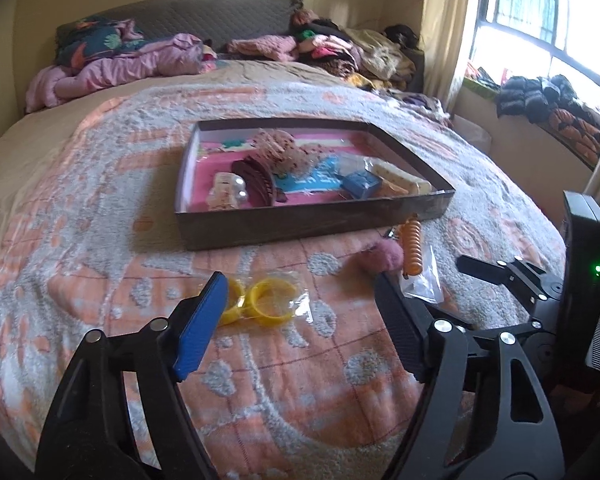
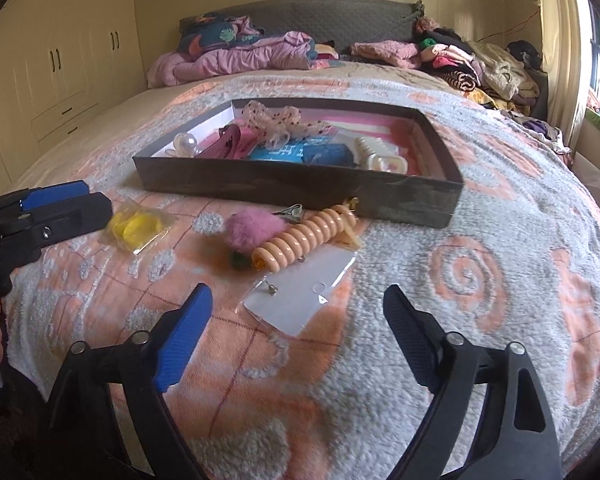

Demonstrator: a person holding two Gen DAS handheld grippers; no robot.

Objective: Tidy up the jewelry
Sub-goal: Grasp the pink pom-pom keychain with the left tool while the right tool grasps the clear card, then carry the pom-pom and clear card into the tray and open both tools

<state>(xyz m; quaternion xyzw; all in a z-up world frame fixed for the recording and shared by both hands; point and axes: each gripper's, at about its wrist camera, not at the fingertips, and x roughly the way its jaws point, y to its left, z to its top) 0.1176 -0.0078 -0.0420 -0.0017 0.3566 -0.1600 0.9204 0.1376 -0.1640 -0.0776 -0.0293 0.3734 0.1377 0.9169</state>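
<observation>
A shallow dark box (image 1: 312, 220) (image 2: 300, 188) with a pink lining sits mid-bed and holds hair clips, a dotted bow and a small blue box. In front of it lie two yellow bangles in a clear bag (image 1: 268, 300) (image 2: 138, 228), a pink pompom (image 1: 380, 258) (image 2: 248, 228), an orange spiral tie (image 1: 412, 248) (image 2: 308, 232) and a clear earring card (image 2: 304, 304) (image 1: 422, 284). My left gripper (image 1: 300, 280) (image 2: 96, 200) hovers open just short of the bangles. My right gripper (image 2: 298, 292) (image 1: 472, 266) stands open over the earring card, with nothing pressed between its pads.
The bed has a fluffy orange and grey blanket (image 2: 460, 320). Piled clothes and bedding (image 1: 140, 56) (image 2: 460, 60) fill its far end. A wardrobe (image 2: 60, 60) stands at the left, a window (image 1: 540, 20) at the right. A small metal clip (image 2: 292, 212) lies by the box wall.
</observation>
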